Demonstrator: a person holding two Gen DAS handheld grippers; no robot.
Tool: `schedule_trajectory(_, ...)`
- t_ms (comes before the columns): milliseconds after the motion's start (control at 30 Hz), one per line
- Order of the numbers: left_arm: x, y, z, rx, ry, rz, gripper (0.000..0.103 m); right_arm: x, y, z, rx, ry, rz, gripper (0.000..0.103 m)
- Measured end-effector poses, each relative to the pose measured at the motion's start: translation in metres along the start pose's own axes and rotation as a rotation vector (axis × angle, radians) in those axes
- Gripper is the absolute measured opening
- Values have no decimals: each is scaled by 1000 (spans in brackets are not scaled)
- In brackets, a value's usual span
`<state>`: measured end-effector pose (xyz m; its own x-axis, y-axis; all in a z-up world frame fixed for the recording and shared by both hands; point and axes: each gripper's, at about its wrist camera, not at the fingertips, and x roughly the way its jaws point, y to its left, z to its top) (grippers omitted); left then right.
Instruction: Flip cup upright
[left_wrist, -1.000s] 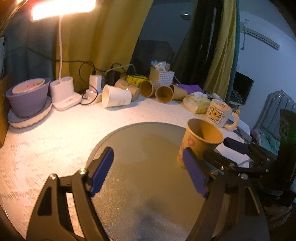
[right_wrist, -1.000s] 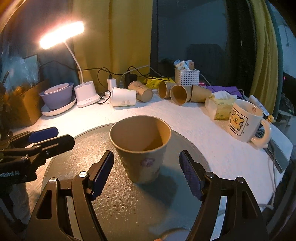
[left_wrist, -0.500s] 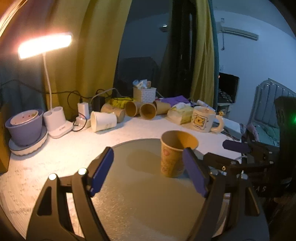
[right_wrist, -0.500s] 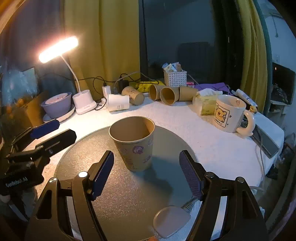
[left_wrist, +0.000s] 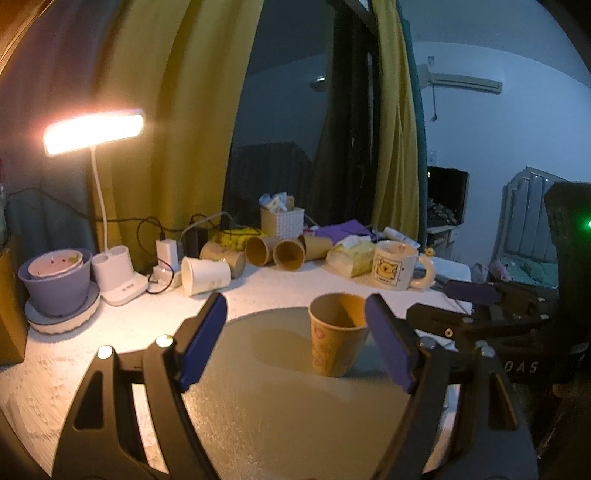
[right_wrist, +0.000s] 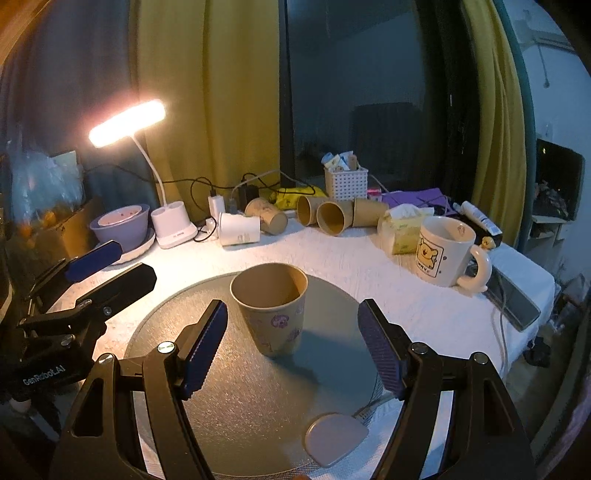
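A brown paper cup (right_wrist: 271, 308) with purple prints stands upright on a round grey mat (right_wrist: 240, 406). It also shows in the left wrist view (left_wrist: 336, 336), on the mat (left_wrist: 288, 413). My right gripper (right_wrist: 291, 347) is open and empty, its fingertips a little short of the cup on both sides. My left gripper (left_wrist: 295, 339) is open and empty, pulled back from the cup, which stands just beyond its right finger. Each gripper shows in the other's view: the right one (left_wrist: 465, 306) and the left one (right_wrist: 107, 269).
At the back of the white-clothed table lie several paper cups on their sides (right_wrist: 328, 218), a white cup (right_wrist: 238, 229), a lamp (right_wrist: 173, 225), a purple bowl (right_wrist: 120, 227), a white basket (right_wrist: 345, 181), a tissue pack (right_wrist: 402, 229) and a bear mug (right_wrist: 447, 251). A phone (right_wrist: 513, 295) lies at the right edge.
Both grippers have drawn back and risen away from the cup, which stays upright on the mat and looks smaller and farther off in both views.
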<state>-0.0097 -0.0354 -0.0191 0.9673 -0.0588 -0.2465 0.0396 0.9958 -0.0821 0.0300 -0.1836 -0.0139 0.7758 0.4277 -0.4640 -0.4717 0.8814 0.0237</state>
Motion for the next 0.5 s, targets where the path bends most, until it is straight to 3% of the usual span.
schedule_trajectory(500, -20, -3, 12, 18, -74, -7, 79, -22, 6, 12, -26, -55, -9, 76)
